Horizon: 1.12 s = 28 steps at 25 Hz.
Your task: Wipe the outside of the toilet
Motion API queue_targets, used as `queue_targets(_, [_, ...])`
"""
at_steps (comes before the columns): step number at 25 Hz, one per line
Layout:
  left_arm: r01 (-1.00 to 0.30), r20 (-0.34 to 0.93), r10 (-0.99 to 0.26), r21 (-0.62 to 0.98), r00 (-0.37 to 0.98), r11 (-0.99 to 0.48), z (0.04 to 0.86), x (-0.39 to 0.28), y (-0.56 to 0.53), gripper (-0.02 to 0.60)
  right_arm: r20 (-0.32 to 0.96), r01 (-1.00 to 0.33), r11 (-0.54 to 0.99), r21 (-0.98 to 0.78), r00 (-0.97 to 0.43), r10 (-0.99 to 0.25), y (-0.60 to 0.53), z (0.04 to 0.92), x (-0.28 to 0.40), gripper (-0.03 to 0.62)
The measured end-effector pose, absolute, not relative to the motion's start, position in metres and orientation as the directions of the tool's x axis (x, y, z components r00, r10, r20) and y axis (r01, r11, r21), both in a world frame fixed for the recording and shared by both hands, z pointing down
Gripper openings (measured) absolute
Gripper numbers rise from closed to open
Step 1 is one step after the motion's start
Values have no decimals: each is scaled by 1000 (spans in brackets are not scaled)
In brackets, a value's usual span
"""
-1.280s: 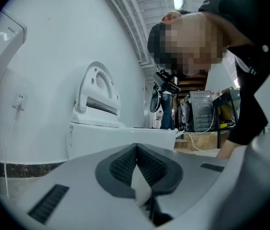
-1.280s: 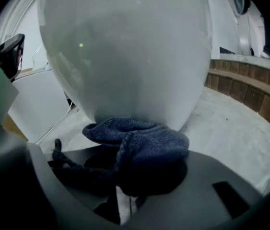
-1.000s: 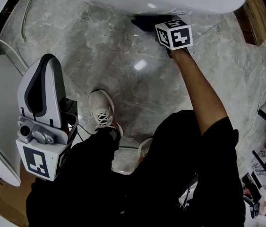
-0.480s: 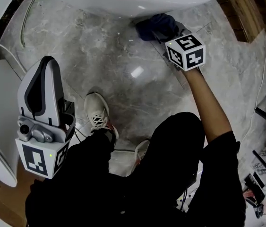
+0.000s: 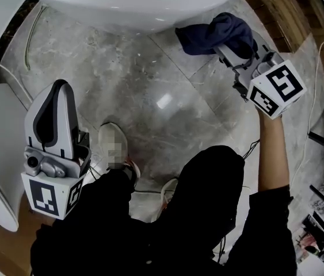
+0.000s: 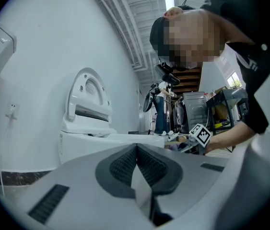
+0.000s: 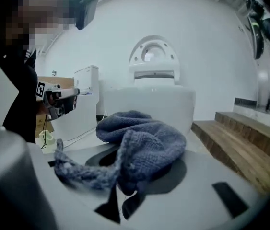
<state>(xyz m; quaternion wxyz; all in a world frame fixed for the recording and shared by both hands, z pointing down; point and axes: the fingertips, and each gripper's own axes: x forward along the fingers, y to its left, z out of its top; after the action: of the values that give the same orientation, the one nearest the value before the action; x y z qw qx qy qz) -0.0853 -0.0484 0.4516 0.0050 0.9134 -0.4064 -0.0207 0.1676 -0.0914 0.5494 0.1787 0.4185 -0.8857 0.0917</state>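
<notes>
Pulled back and rightward over the last second, the right tongs pinch the dark blue knitted cloth just ahead of them, close to but off the curved rim of the white ceramic toilet. Nothing is being wiped now, and I judge much of the outside is still to do. The left tongs hang pressed together and empty, well behind. Grey marble floor lies open between the two, while brown wooden steps crowd the right tongs' outer side.

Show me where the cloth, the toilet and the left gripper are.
cloth point(image 5: 216, 34): head view, middle of the dark blue bundle.
toilet point(image 5: 150, 2): head view, white outer bowl wall.
left gripper point(image 5: 59, 86): head view, its closed jaw tips.
</notes>
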Motion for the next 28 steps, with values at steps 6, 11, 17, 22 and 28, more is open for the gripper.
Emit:
queue_targets(6, [-736, -33, -736, 21, 676, -677, 456, -83, -44, 10, 370, -749, 662, 27, -608, -702, -93, 498, 171, 104])
queue_targets(11, [-736, -36, -736, 21, 676, -676, 451, -82, -45, 10, 324, -772, 635, 30, -594, -737, -105, 484, 170, 104])
queue_targets(17, [-739, -35, -739, 30, 672, -673, 456, -85, -44, 10, 338, -762, 645, 47, -596, -728, -106, 492, 164, 104])
queue_targets(22, [-735, -32, -736, 36, 676, -677, 455, -83, -51, 10, 374, -753, 654, 81, -585, -720, -110, 497, 163, 104])
queue_targets(28, [-727, -22, -728, 38, 685, -685, 459, -82, -51, 11, 409, -757, 648, 83, -567, -715, -113, 516, 162, 103])
